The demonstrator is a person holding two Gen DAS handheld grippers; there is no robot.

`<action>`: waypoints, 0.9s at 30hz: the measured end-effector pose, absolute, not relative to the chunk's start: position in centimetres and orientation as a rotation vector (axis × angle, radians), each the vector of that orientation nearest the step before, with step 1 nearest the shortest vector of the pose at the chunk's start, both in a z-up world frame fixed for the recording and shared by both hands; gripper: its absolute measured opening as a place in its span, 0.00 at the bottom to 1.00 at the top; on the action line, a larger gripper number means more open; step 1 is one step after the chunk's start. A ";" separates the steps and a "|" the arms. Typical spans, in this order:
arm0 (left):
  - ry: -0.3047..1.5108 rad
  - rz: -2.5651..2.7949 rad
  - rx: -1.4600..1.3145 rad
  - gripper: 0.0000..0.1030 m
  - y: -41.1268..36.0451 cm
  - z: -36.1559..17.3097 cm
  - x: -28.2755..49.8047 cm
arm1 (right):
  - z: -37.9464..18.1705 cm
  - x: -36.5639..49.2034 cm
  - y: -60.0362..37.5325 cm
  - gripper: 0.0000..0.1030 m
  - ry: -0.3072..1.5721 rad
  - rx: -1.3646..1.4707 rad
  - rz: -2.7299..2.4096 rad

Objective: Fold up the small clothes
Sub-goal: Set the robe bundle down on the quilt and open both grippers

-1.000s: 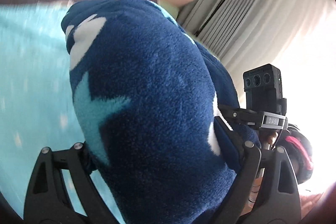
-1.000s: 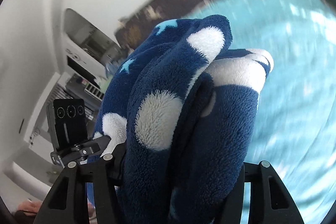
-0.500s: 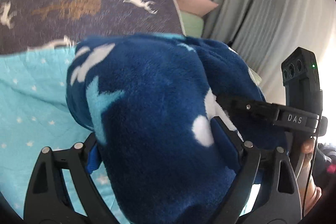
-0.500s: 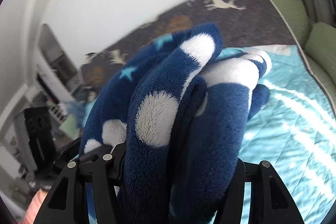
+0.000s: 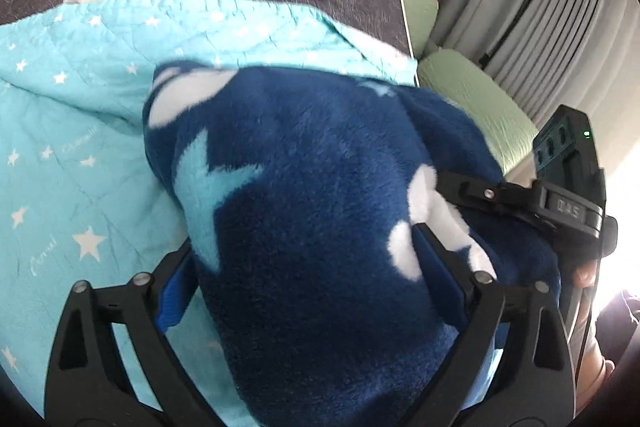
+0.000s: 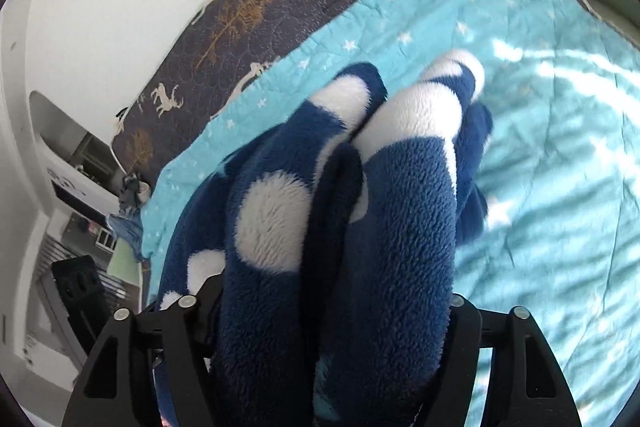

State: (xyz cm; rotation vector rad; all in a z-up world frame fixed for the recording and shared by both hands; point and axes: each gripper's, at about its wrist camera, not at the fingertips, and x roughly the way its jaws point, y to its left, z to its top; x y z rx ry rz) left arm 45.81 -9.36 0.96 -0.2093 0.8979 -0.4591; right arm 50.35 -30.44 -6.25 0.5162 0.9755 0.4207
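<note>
Folded fleece carried low over the bed, both grips loosening

The thick navy fleece garment with white spots and pale stars [image 5: 320,211] is bunched between the jaws of the left gripper [image 5: 316,291] and right gripper [image 6: 336,311], which have just been widening; if released over the turquoise star-print quilt [image 6: 560,155] unevenly, the fold could be undone

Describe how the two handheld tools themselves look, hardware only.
Both tools, left and right, have matte black plastic fingers with triangular cut-outs and silver screw heads. The left one shows a blue pad inside one finger. In the left wrist view, the right tool's black camera block carries three lenses, a green light and a clamp with raised lettering.
</note>
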 end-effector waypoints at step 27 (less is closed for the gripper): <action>0.844 -0.427 -0.214 0.97 -4.2 7.7 37.4 | -0.3 37.3 -34.3 0.76 0.914 0.442 0.315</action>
